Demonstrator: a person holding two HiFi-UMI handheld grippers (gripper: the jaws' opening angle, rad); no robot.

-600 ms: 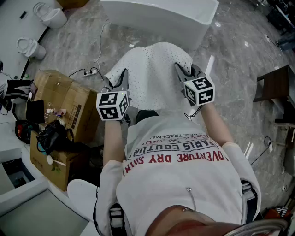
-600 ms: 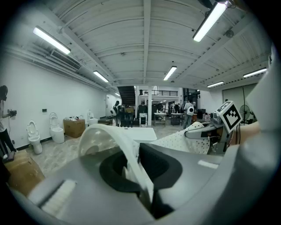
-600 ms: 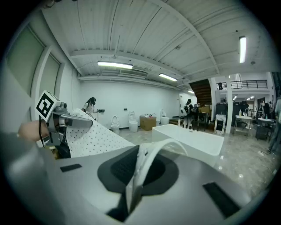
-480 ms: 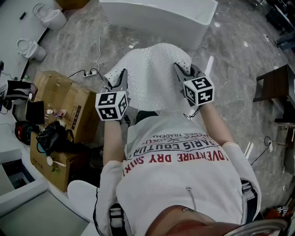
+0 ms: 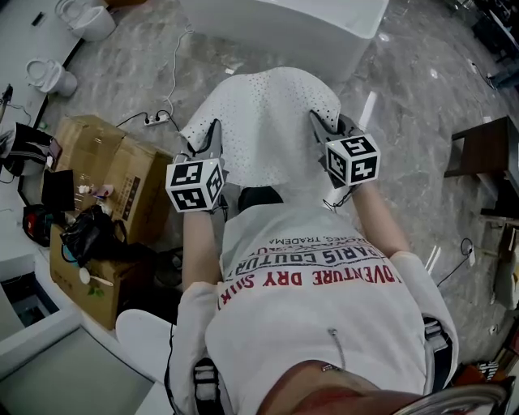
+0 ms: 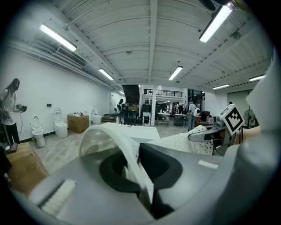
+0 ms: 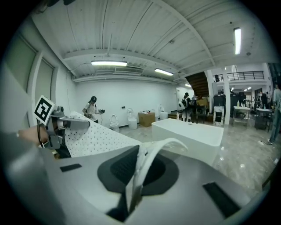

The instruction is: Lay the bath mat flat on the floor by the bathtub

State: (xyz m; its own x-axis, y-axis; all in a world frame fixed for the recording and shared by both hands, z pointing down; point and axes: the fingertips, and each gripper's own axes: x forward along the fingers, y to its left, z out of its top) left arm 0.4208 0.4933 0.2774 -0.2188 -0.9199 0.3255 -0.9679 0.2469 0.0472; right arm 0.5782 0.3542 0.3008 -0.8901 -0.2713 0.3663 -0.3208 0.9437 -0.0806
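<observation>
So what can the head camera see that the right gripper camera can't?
Only the head view shows the wearer's printed shirt and the power strip on the floor. Only the right gripper view shows the ceiling lights and a person standing by the far wall. Both show the dotted bath mat, held off the floor with the left gripper and right gripper clamped on its edge, and the bathtub ahead.

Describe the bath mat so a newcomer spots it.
Find the white bathtub at the head view's top. Just below, the bath mat is held between the left gripper and right gripper. Only it is white with dots all over.
</observation>
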